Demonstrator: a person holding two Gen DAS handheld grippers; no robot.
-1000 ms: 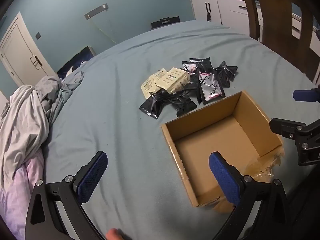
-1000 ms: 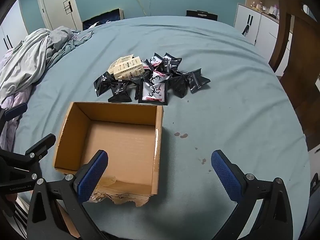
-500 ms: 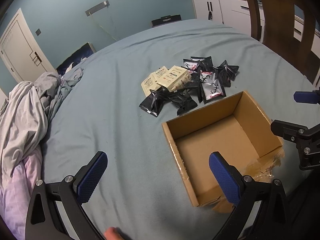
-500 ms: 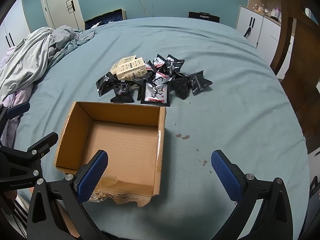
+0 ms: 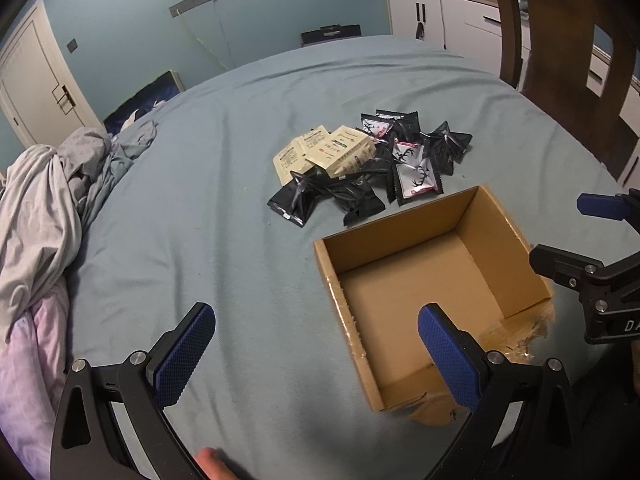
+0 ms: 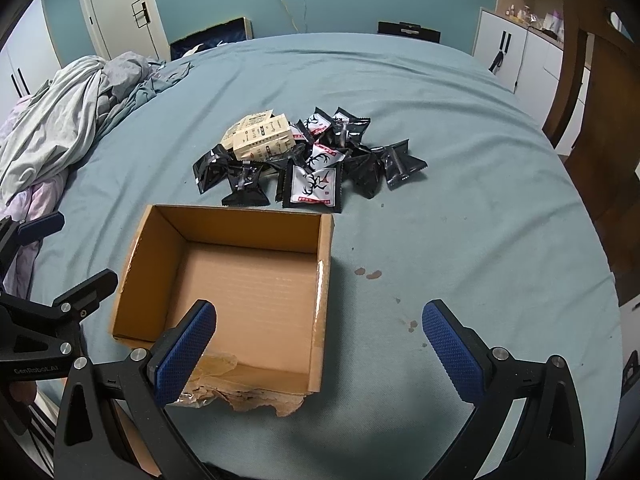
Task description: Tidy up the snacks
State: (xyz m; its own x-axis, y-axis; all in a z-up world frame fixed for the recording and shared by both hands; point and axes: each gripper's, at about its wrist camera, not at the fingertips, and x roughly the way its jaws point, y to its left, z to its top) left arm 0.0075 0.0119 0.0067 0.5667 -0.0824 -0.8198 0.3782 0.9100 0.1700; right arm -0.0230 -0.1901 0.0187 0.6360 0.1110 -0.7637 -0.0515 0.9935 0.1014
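**Both grippers open above the bed, box empty**

My left gripper (image 5: 316, 344) and my right gripper (image 6: 320, 340) are both wide open and hold nothing. Just ahead, the cardboard box (image 6: 324, 240) sits empty on the blue bed sheet (image 6: 460, 208). Beyond its far wall lies the pile of black snack packets (image 6: 312, 184), with the beige snack packs (image 6: 262, 140) at its left.

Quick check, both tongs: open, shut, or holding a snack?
Left tongs: open, holding nothing, above the cardboard box's near-left corner.
Right tongs: open, holding nothing.
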